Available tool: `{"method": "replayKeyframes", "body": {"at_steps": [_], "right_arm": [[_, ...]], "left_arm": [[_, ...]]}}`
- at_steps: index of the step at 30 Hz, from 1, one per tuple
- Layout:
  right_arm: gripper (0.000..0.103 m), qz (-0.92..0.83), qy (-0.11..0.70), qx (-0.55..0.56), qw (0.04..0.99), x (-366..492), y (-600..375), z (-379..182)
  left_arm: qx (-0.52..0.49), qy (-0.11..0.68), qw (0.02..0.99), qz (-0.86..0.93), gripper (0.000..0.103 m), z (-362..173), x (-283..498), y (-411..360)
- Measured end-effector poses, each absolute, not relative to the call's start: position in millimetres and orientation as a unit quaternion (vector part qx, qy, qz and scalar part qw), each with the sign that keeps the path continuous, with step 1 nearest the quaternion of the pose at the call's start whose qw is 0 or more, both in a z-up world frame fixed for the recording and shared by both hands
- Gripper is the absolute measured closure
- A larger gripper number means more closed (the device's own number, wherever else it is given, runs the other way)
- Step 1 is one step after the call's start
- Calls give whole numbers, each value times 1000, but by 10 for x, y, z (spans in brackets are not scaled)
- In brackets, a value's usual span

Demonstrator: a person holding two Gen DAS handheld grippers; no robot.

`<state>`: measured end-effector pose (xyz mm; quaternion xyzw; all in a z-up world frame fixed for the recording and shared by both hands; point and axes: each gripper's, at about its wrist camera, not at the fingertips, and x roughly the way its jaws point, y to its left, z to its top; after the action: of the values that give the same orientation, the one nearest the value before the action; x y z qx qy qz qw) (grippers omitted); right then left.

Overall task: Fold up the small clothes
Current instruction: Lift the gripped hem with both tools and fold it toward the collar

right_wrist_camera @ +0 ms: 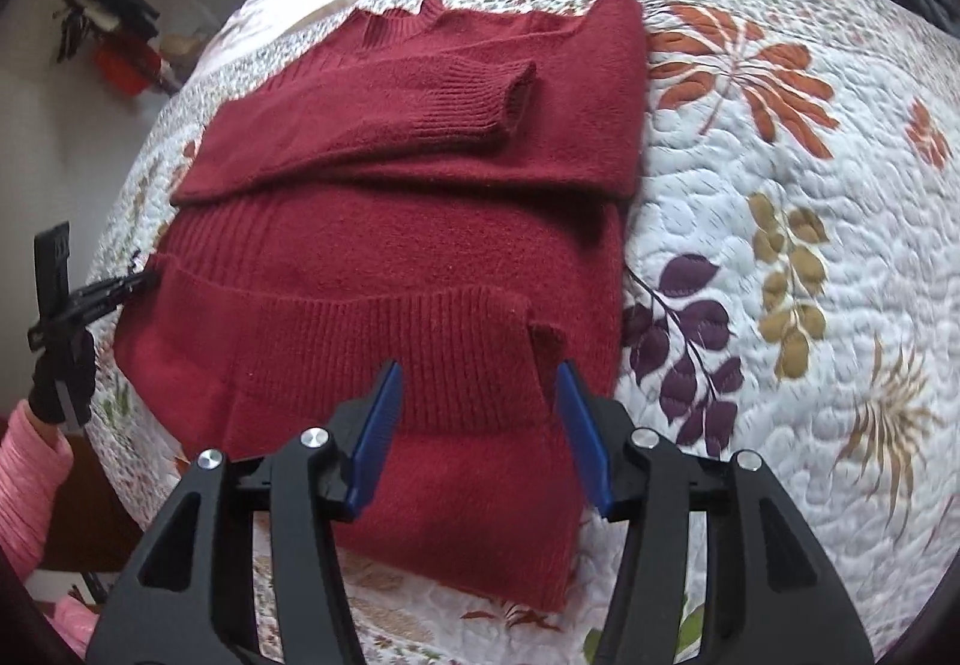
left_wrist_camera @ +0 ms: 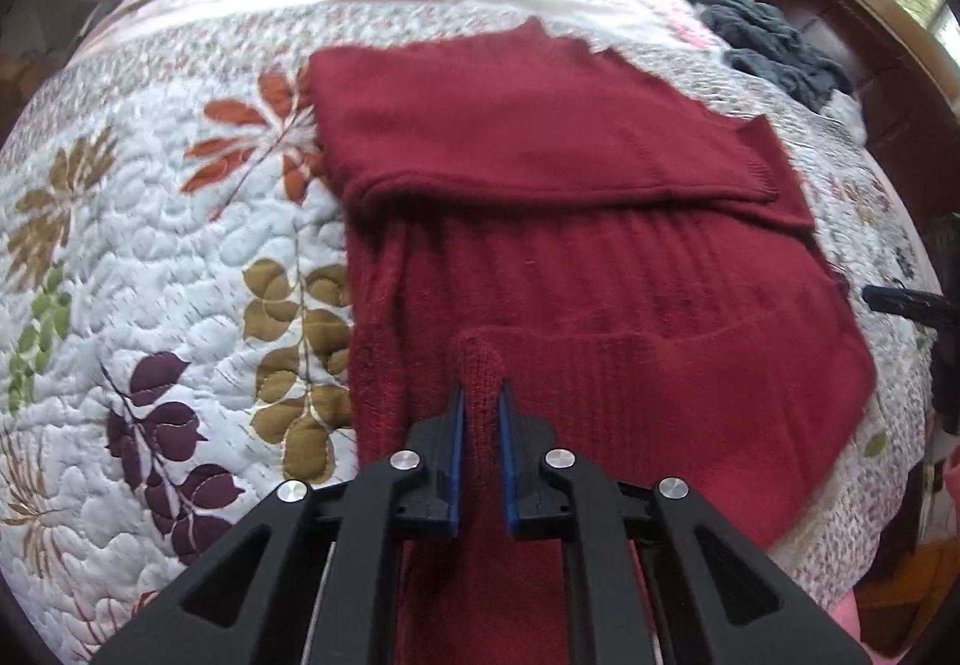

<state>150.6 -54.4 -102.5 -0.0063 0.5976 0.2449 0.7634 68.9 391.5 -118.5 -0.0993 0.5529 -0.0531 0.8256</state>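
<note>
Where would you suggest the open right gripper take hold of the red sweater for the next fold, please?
Probably the ribbed hem corner of the red sweater, just ahead of the right gripper. Come in low from the near edge, where that corner stands slightly raised off the quilt and the open jaws already straddle it. The left gripper is pinching a raised fold of the knit.

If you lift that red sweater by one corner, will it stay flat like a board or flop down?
It will probably flop. The red sweater is soft knit, and where the left gripper pinches it, it already bunches into a ridge. Its folded sleeve lies loose on top, so it may slide open. It looks thick, so likely a bit heavy and saggy.
</note>
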Motion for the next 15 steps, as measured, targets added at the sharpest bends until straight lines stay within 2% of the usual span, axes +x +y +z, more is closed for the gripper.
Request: {"method": "replayKeyframes", "body": {"at_steps": [2,8,10,11,12,13,15], "right_arm": [[47,245,604,-21,758,1572,-480,-1101],[48,241,626,-58,739,1690,-311,-1348],[70,244,628,-71,735,1661,-258,-1378],[76,245,623,-83,738,1625,-228,-1362],[92,250,619,-87,739,1594,-215,-1341],[96,262,617,-83,737,1552,-205,-1302],[96,280,612,-75,736,1487,-198,-1233]], "left_arm": [[-108,556,823,-51,84,-1231,728,3944],[-110,557,822,-51,83,-1274,772,3926],[-105,553,825,-53,92,-1252,775,3879],[-97,548,829,-50,95,-1227,755,3858],[-91,541,834,-53,96,-1181,720,3825],[-91,537,837,-58,96,-1149,699,3806],[-100,525,842,-70,96,-1077,638,3778]]}}
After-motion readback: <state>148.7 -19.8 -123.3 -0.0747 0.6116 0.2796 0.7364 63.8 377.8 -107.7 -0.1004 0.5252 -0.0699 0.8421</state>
